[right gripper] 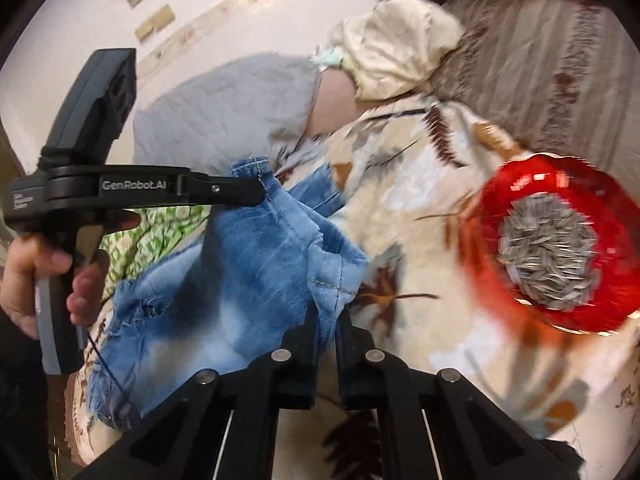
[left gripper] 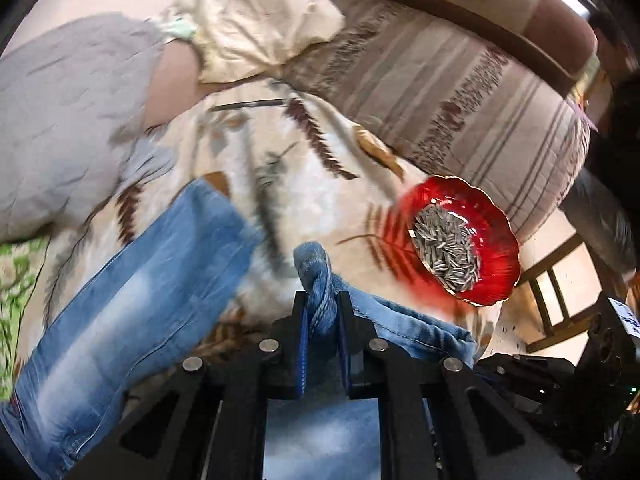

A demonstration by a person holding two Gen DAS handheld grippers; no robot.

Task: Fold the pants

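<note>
Faded blue jeans (left gripper: 132, 300) lie on a bed covered by a leaf-patterned cream blanket (left gripper: 304, 184). My left gripper (left gripper: 323, 300) is shut on a bunched fold of the jeans' edge, lifted off the blanket. In the right wrist view the left gripper (right gripper: 256, 194) shows from the side, pinching a hem of the jeans (right gripper: 256, 264), a hand on its handle. My right gripper (right gripper: 326, 324) is shut on another corner of the jeans, and the denim hangs between the two grippers.
A red glass bowl of sunflower seeds (left gripper: 460, 240) sits on the blanket to the right, also in the right wrist view (right gripper: 556, 248). A grey pillow (left gripper: 68, 120) and a cream pillow (left gripper: 260, 24) lie at the back. A striped cover (left gripper: 460, 84) lies beyond.
</note>
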